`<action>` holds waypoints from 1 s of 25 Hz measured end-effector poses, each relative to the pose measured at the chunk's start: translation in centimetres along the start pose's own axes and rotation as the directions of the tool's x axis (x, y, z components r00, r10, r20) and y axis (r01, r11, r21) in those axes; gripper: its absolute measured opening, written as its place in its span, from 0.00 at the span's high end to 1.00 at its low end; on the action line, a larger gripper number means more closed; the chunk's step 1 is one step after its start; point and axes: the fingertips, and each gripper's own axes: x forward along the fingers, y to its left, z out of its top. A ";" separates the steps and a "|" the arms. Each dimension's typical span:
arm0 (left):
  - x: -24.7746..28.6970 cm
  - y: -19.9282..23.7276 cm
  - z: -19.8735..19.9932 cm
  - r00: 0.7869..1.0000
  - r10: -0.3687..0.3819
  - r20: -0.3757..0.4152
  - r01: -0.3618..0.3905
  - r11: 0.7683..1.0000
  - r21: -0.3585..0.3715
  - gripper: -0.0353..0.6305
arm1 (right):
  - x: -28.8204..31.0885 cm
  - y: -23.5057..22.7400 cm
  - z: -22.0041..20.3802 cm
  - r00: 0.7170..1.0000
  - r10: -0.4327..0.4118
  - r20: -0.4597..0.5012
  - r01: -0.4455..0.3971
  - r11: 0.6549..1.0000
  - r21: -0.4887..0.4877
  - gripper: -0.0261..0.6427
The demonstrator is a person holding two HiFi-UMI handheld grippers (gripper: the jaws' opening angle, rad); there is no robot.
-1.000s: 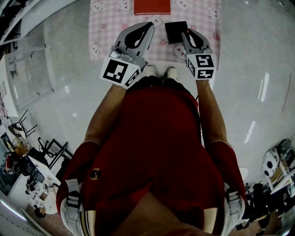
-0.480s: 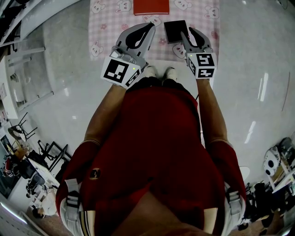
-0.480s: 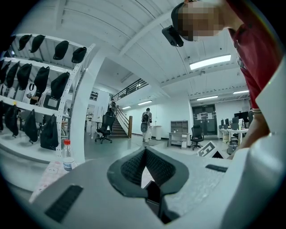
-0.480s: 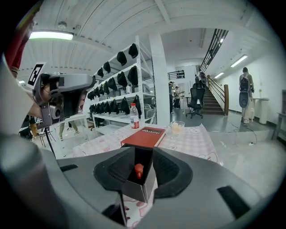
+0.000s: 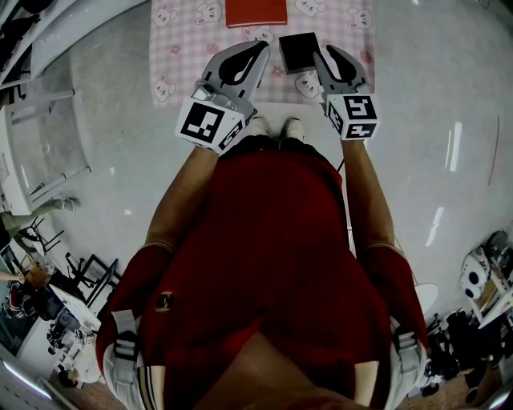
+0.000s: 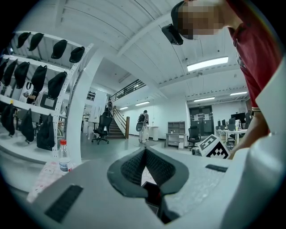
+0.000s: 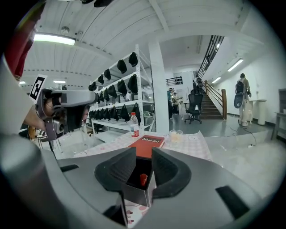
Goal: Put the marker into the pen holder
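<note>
A black square pen holder (image 5: pixel 298 52) stands on the pink checked cloth (image 5: pixel 183 44). In the right gripper view I look down into the holder (image 7: pixel 139 172), and the red marker's (image 7: pixel 143 179) tip shows inside it. My right gripper (image 5: pixel 327 54) hovers at the holder's right edge. Its jaws (image 7: pixel 144 155) stand apart and are closing, with nothing held between the pads. My left gripper (image 5: pixel 261 48) hangs to the left of the holder. Its pads (image 6: pixel 145 152) meet at the tip and hold nothing.
A red book (image 5: pixel 255 12) lies on the cloth behind the holder, with a water bottle (image 7: pixel 134 125) and a clear cup (image 7: pixel 175 135) further back. White shelves with black bags (image 7: pixel 117 89) stand to the left. The person's shoes (image 5: pixel 276 126) are at the cloth's near edge.
The head view has shifted a little, so cloth and holder sit slightly higher and further left. Both grippers have kept nearly the same places by the holder.
</note>
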 end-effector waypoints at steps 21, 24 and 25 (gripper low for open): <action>-1.7 -0.6 1.5 0.998 -0.018 0.059 0.017 1.000 0.012 0.94 | -4.7 4.8 8.5 0.978 0.020 0.207 -0.021 1.000 0.001 0.96; -2.1 -0.9 1.6 0.997 -0.018 0.069 0.018 1.000 0.007 0.94 | -5.2 5.5 9.0 0.974 0.020 0.226 -0.021 1.000 0.003 0.96; -2.2 -0.9 1.6 0.997 -0.020 0.072 0.020 1.000 0.007 0.94 | -5.3 5.7 9.2 0.973 0.020 0.232 -0.021 1.000 0.001 0.96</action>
